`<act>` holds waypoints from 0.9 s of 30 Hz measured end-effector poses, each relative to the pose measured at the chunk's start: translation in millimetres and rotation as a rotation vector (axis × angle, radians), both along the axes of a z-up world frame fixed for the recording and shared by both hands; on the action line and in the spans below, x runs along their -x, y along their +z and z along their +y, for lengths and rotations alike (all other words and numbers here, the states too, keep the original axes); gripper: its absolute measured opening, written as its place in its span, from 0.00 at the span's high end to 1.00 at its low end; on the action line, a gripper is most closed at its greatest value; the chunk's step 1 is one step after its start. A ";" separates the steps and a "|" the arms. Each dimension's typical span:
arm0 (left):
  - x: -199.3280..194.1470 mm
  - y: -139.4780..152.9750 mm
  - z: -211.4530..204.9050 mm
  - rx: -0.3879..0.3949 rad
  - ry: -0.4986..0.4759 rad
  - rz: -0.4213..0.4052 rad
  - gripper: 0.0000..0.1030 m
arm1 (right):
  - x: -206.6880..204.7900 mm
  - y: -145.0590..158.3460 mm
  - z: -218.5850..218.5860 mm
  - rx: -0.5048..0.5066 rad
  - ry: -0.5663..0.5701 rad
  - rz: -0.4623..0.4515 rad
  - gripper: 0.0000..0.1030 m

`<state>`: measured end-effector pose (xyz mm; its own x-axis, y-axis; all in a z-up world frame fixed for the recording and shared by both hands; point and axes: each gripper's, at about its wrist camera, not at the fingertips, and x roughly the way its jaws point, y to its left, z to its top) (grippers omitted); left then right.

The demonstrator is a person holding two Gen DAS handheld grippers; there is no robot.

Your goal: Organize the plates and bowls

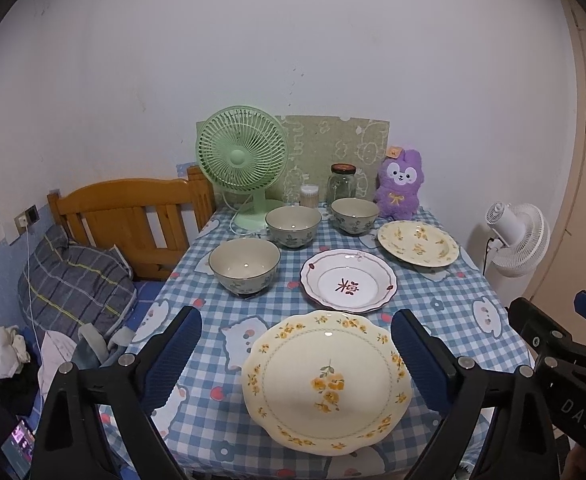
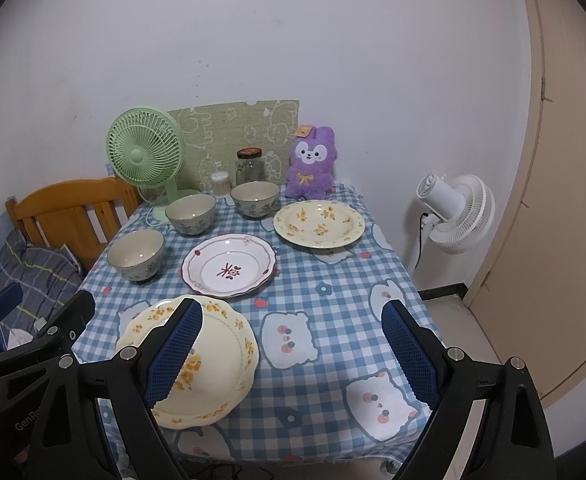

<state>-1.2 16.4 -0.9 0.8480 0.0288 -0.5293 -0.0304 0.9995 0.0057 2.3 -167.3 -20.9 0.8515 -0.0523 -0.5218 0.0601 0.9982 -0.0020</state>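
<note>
— Ceramic on the checked counter?
— Three bowls: centre left, centre, right of it. Three plates: yellow-flowered, lower centre; pink-rimmed, centre; yellow-flowered, centre right.
— Hand-held grippers?
— Left hand-held gripper: spread wide, hovering astride the lower plate. Right hand-held gripper: spread wide, grasping nothing.

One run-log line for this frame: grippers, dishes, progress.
left gripper: open, above near yellow-flower plate | right gripper: open, empty | three bowls, three plates apart on checked tablecloth | nothing stacked yet
</note>
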 end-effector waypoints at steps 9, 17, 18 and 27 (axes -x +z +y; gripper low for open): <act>4.0 -0.3 -4.3 -0.010 -0.037 -0.005 0.07 | 7.8 2.4 -2.5 -0.010 -0.036 -0.010 0.09; 5.1 0.7 -6.5 -0.008 -0.048 -0.006 0.07 | 8.6 3.2 -2.9 -0.002 -0.047 -0.004 0.09; 5.2 0.8 -6.9 -0.008 -0.048 -0.006 0.07 | 8.8 3.2 -2.9 -0.003 -0.047 -0.003 0.09; 5.2 0.3 -6.7 0.004 -0.044 -0.001 0.07 | 8.8 3.6 -2.3 0.001 -0.045 -0.006 0.09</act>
